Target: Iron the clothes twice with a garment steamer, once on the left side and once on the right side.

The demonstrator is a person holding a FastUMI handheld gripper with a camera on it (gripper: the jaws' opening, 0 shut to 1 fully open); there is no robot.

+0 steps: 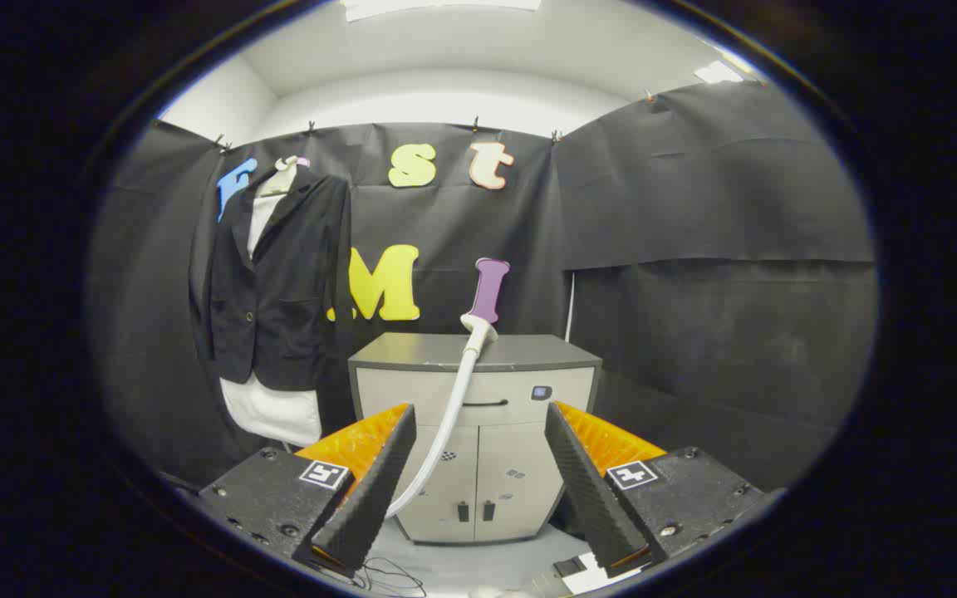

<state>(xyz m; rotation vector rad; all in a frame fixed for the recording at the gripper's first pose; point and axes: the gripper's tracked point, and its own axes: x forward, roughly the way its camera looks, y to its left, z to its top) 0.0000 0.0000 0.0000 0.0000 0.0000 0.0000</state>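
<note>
One gripper [478,490]: your fingers stand wide apart, holding nothing. One black buttoned jacket [279,278] over one white garment [275,411], hanging far left against the booth wall. One grey two-door cabinet [478,415] straight ahead beyond your fingers. One white garment-steamer head [478,330] resting on the cabinet's top edge, with one white hose [441,432] curving down between your fingers. You have bare floor [478,561] near the cabinet's foot.
</note>
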